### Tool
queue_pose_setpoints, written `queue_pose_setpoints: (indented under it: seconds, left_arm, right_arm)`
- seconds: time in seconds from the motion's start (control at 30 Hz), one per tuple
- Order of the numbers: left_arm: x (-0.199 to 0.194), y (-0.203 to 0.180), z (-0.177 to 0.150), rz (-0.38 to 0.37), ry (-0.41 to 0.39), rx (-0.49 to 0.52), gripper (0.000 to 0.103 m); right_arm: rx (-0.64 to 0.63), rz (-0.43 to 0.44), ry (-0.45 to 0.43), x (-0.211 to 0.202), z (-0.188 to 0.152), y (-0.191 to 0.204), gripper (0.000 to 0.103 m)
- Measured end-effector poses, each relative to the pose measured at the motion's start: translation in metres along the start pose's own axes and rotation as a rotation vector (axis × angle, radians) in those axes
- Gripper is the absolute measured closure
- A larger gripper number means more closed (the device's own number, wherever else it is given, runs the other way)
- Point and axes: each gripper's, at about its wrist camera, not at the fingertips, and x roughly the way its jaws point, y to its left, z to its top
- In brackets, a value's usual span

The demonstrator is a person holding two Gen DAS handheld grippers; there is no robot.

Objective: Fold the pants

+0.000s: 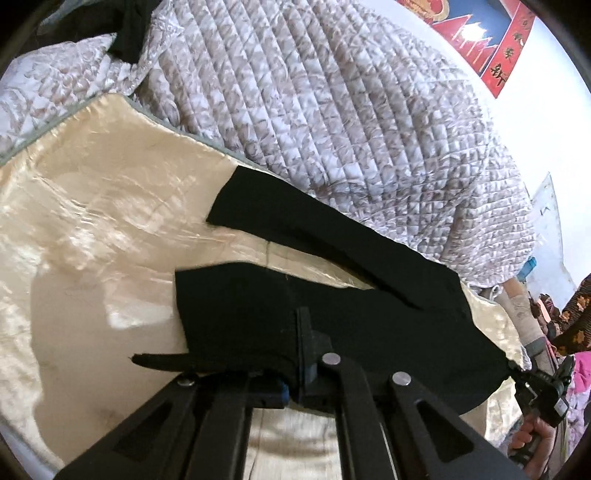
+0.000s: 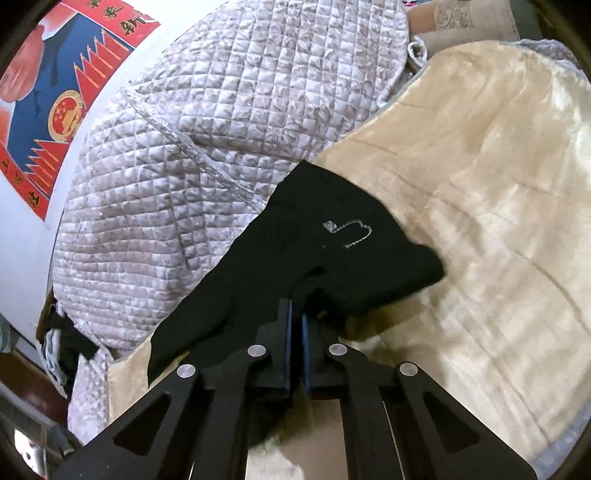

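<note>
Black pants (image 1: 351, 295) lie on a shiny cream blanket (image 1: 92, 221), with two legs spread toward the left in the left wrist view. My left gripper (image 1: 295, 354) is shut on the near leg's edge and lifts it a little. My right gripper (image 2: 296, 325) is shut on the waist end of the pants (image 2: 325, 251), which bears a small silver logo (image 2: 349, 232). The right gripper also shows in the left wrist view (image 1: 532, 380) at the far right, pinching the pants' corner, with a hand below it.
A grey-white quilted duvet (image 1: 351, 110) is heaped behind the pants, touching them; it also shows in the right wrist view (image 2: 203, 147). A red and blue poster (image 2: 55, 92) hangs on the white wall. Dark clothes (image 1: 129, 29) lie at the top left.
</note>
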Motion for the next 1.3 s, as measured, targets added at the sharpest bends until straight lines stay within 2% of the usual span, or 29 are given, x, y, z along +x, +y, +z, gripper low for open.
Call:
queue_pose_setpoints:
  seconds: [0.17,0.27,0.33,0.4,0.5,0.57,0.63,0.67,0.7,0.73,0.77,0.8,0.9,0.93,0.97,1.03,1.13,1.2,1.27,1.3]
  left_arm:
    - [-0.032,0.016,-0.022,-0.012,0.002,-0.014,0.1]
    - [-0.02,0.026,-0.041,0.046,0.068,0.001,0.099]
    - [-0.007,0.036,-0.051,0.064,0.148,-0.03,0.099]
    - [-0.002,0.042,-0.06,0.074,0.201,-0.044,0.099]
    - [-0.006,0.044,-0.065,0.065,0.203,-0.058,0.099]
    - [-0.011,0.047,-0.062,0.062,0.196,-0.09,0.095]
    - [-0.021,0.049,-0.056,0.105,0.164,-0.1,0.094]
    - [-0.027,0.052,-0.054,0.11,0.145,-0.1,0.092]
    - [-0.032,0.055,-0.048,0.115,0.125,-0.103,0.09]
    - [-0.033,0.057,-0.042,0.14,0.11,-0.106,0.079]
    - [-0.03,0.062,-0.036,0.161,0.1,-0.107,0.067]
    - [-0.026,0.067,-0.029,0.176,0.094,-0.109,0.063]
    - [-0.007,0.081,-0.013,0.215,0.102,-0.142,0.059]
    - [0.002,0.084,-0.009,0.207,0.108,-0.137,0.05]
    - [0.015,0.086,-0.007,0.205,0.133,-0.119,0.048]
    - [0.041,0.088,-0.008,0.255,0.199,-0.086,0.048]
    - [0.056,0.075,-0.009,0.32,0.181,0.006,0.049]
    - [0.065,0.064,-0.008,0.316,0.184,0.046,0.054]
    - [0.07,0.054,-0.005,0.312,0.175,0.094,0.088]
    - [0.073,0.049,-0.002,0.301,0.171,0.108,0.095]
  right_arm:
    - [0.057,-0.015,0.014,-0.041,-0.024,-0.019,0.1]
    - [0.069,-0.111,0.037,-0.044,-0.035,-0.038,0.102]
    - [0.115,-0.181,0.083,-0.04,-0.038,-0.057,0.102]
    - [0.163,-0.203,0.109,-0.042,-0.039,-0.068,0.101]
    - [0.163,-0.186,0.086,-0.051,-0.038,-0.073,0.1]
    - [0.153,-0.183,0.061,-0.054,-0.034,-0.072,0.09]
    - [0.14,-0.192,0.047,-0.055,-0.028,-0.07,0.082]
    - [0.134,-0.19,0.043,-0.055,-0.028,-0.068,0.078]
    - [0.127,-0.184,0.04,-0.054,-0.027,-0.066,0.069]
    - [0.12,-0.182,0.041,-0.052,-0.026,-0.065,0.056]
    - [0.112,-0.187,0.048,-0.048,-0.025,-0.064,0.051]
    - [0.112,-0.193,0.058,-0.043,-0.025,-0.064,0.048]
    - [0.144,-0.196,0.067,-0.038,-0.028,-0.073,0.048]
    - [0.151,-0.204,0.056,-0.038,-0.029,-0.075,0.048]
    - [0.155,-0.215,0.047,-0.038,-0.029,-0.077,0.048]
    - [0.169,-0.227,0.043,-0.036,-0.028,-0.081,0.048]
    - [0.175,-0.229,0.073,-0.025,-0.029,-0.083,0.048]
    - [0.179,-0.208,0.087,-0.016,-0.029,-0.084,0.048]
    - [0.192,-0.206,0.085,-0.012,-0.027,-0.085,0.048]
    - [0.201,-0.202,0.08,-0.012,-0.027,-0.085,0.048]
